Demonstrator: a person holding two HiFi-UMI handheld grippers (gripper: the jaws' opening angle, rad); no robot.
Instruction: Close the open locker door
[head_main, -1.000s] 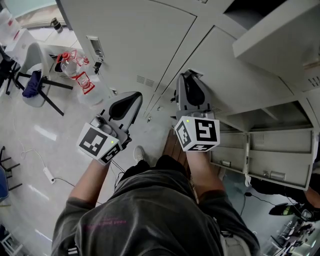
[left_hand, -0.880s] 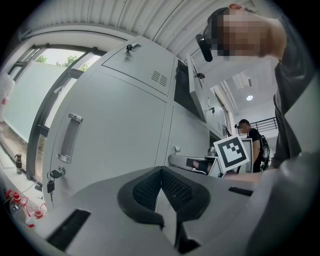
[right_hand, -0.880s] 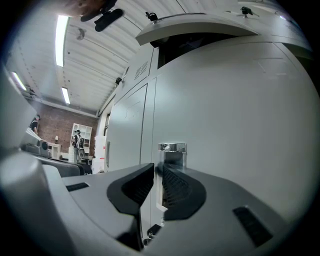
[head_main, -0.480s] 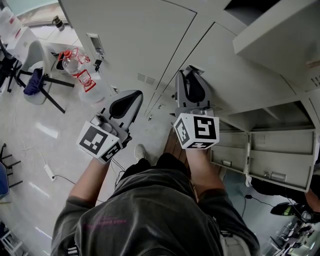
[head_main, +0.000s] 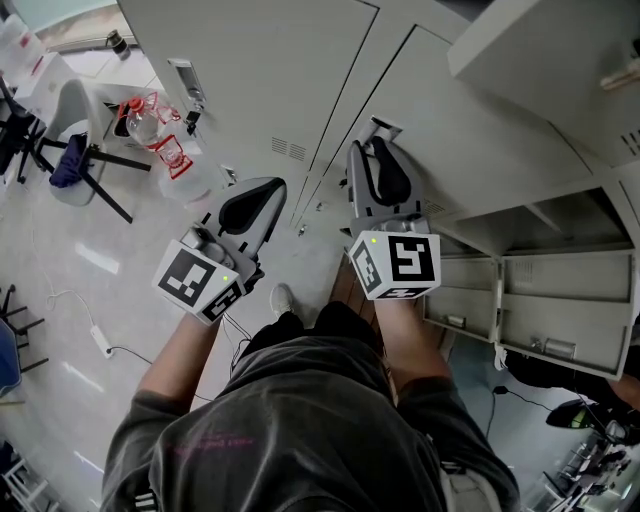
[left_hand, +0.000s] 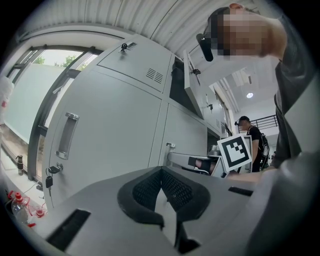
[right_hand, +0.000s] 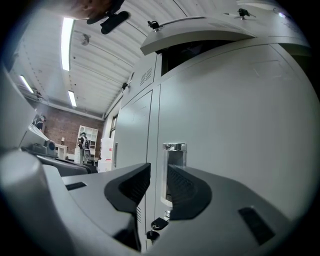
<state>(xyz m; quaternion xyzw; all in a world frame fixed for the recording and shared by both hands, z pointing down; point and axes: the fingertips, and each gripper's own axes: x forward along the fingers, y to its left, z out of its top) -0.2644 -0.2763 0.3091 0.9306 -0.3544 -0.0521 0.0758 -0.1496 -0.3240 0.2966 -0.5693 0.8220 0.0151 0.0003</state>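
left tool (head_main: 270, 192), lower left of centre in the head view: jaws together, nothing in them. It sits just off the closed locker fronts, idle.

right tool (right_hand: 159, 169), centre: jaws apart and just been opening. The chrome recessed pull handle (right_hand: 175, 154) shows in the gap, at or just past the tips, can't tell which. Pads aren't pressing on it, so no grip. A small dark key (right_hand: 155, 225) hangs in the lock just under the handle.

That handle belongs to the tall grey steel locker door (right_hand: 240, 125), filling the right half of the right gripper view. Its left edge looks flush with the neighbouring door at the seam. My read: this door is pushed home and the step in hand is letting go. Can't tell whether it's latched.

Next move calls for a straight pull-back along the jaws so the pads clear the handle lip and the key.

Further up, the pale grey upper door (head_main: 540, 60) juts out at the upper right of the head view, with a dark opening behind it in the right gripper view. If that's the one to shut, it needs a reach up.

Edges and room:
- The upper door overhangs the right tool, so lift with care.
- The open grey compartments (head_main: 560, 320) at lower right crowd that side.
- To the left, the white floor (head_main: 90, 300) is open.
- The clear water bottles with red labels (head_main: 150, 125) and the black-legged chair (head_main: 65, 105) are well apart at upper left.
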